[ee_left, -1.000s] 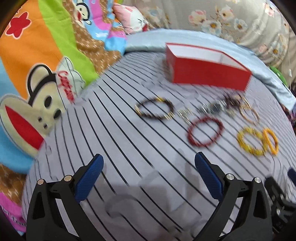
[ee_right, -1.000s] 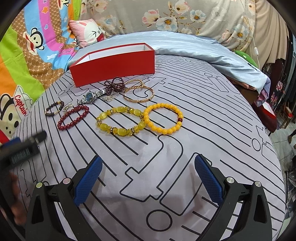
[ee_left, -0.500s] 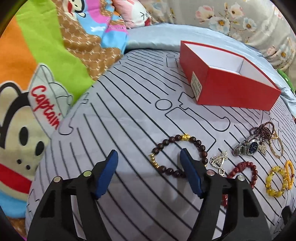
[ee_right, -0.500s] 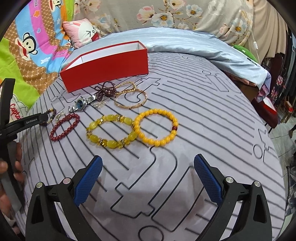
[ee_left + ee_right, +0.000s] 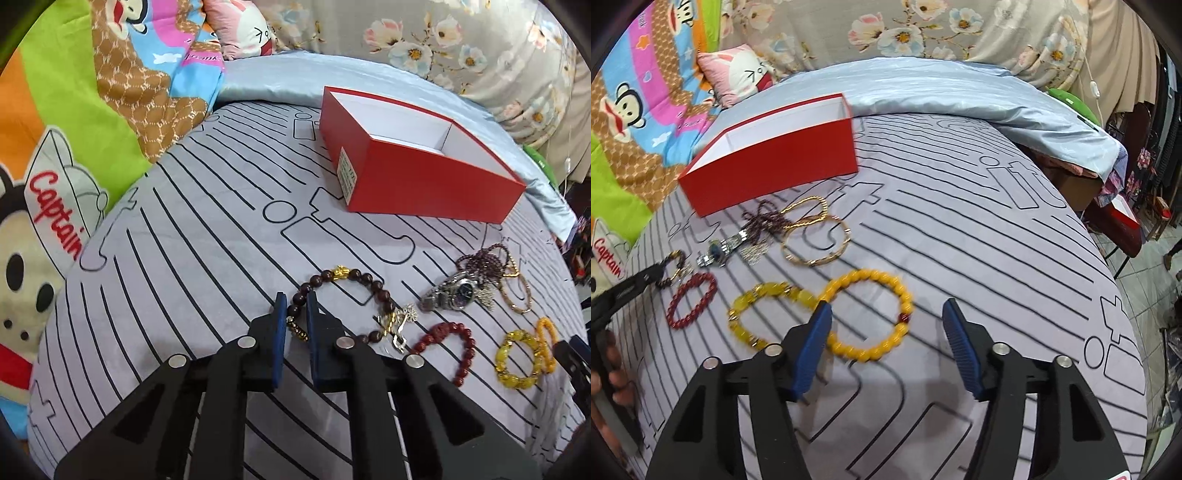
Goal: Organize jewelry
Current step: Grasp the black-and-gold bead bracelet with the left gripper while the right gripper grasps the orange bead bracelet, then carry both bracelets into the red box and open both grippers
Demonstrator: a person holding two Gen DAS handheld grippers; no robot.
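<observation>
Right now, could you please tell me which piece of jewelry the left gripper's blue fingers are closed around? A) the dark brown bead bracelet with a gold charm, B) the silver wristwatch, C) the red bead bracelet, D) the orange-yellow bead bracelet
A: in the left wrist view the left gripper has its blue fingers pinched on the near side of the dark brown bead bracelet with a gold charm, on the striped grey bedsheet.

Dark bead bracelet [image 5: 364,284] near side hidden behind fingers [image 5: 279,332], watch [image 5: 718,254] blurred
</observation>
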